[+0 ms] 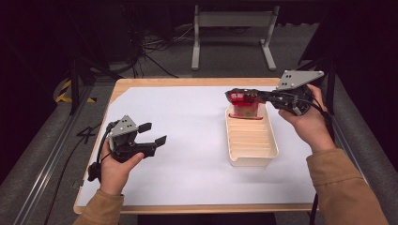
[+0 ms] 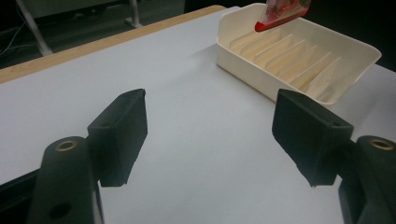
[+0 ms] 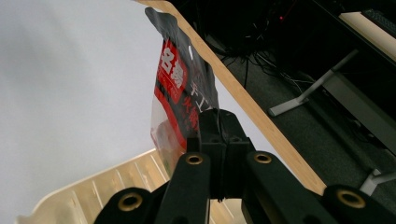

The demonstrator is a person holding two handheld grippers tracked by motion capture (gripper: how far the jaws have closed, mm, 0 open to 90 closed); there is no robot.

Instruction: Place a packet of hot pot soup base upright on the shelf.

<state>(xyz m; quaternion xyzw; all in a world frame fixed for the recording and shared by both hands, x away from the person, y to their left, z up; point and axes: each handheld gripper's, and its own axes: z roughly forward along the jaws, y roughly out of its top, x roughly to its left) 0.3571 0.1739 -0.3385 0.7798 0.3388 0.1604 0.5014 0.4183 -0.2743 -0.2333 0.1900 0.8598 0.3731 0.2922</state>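
while the left gripper (image 1: 152, 133) rests wide apart, the raised right gripper (image 1: 263, 97) clamps a snack packet (image 1: 245, 104) over the tray (image 1: 253, 149).

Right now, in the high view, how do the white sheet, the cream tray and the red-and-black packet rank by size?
1. white sheet
2. cream tray
3. red-and-black packet, pinched in the right gripper over the tray's far end
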